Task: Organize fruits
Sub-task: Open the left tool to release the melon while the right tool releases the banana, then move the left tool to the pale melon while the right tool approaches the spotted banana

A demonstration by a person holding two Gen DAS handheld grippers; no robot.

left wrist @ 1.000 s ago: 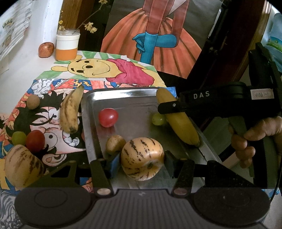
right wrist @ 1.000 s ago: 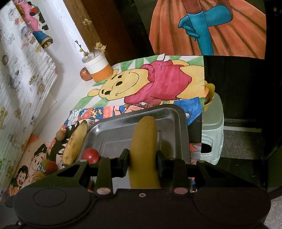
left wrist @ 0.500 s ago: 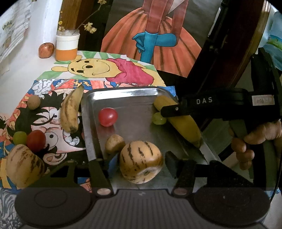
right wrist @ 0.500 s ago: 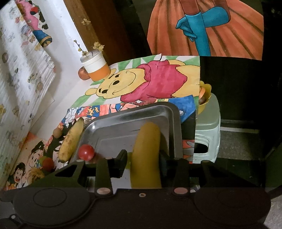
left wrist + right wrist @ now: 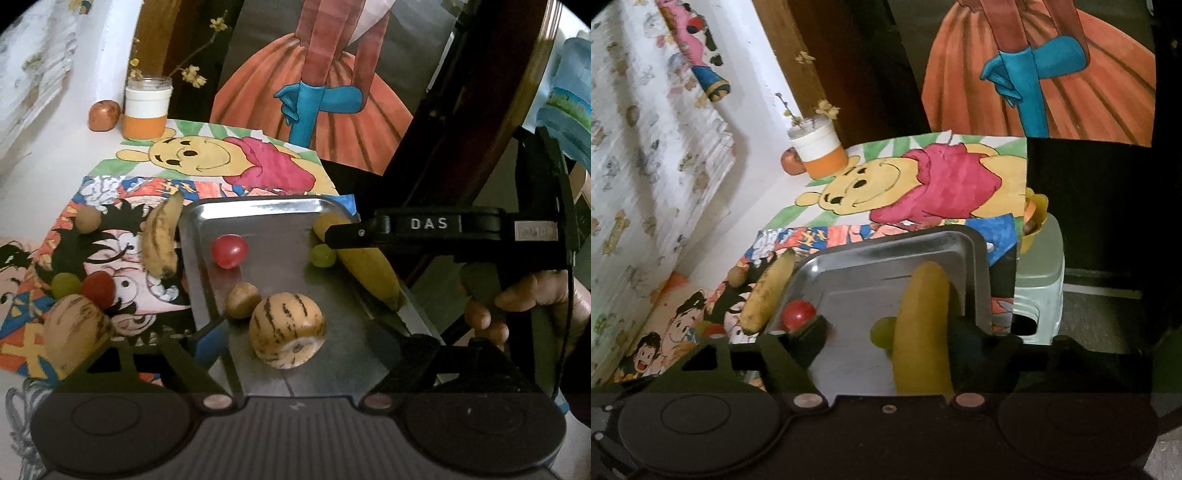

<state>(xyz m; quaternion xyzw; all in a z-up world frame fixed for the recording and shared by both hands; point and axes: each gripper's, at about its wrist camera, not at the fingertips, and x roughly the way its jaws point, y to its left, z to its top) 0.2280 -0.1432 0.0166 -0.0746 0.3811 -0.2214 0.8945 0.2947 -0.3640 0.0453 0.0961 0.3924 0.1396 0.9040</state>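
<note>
A steel tray [image 5: 258, 210] is seen on the counter [image 5: 55, 155], laid over coloured cartoon drawings. In the tray lie a striped pepino melon [image 5: 287, 330], a small brown fruit [image 5: 243, 300] just beside it, a cherry tomato [image 5: 229, 251] farther back, a green grape [image 5: 322, 255], and a yellow banana [image 5: 369, 269] along the tray's right wall, touching the grape. The left gripper [image 5: 295, 343] is held low over the near end of the tray; its jaws have just been opening and are now spread wide on either side of the melon, clear of it, so the melon rests released on the tray floor. The right gripper [image 5: 886, 343] is likewise released: its jaws have just been opening, and the banana [image 5: 923, 325] lies between them on the tray [image 5: 886, 243], with a gap on its left side; contact on the right side cannot be told. Outside the tray, on the drawings to its left, are found a spotted banana [image 5: 160, 236], a second striped melon [image 5: 75, 328], a red tomato [image 5: 98, 290], a green grape [image 5: 65, 285] and a round brown fruit [image 5: 88, 218]. At the back of the counter stand a white and orange jar [image 5: 147, 109] with twigs and an apple [image 5: 104, 115] just beside it.
</note>
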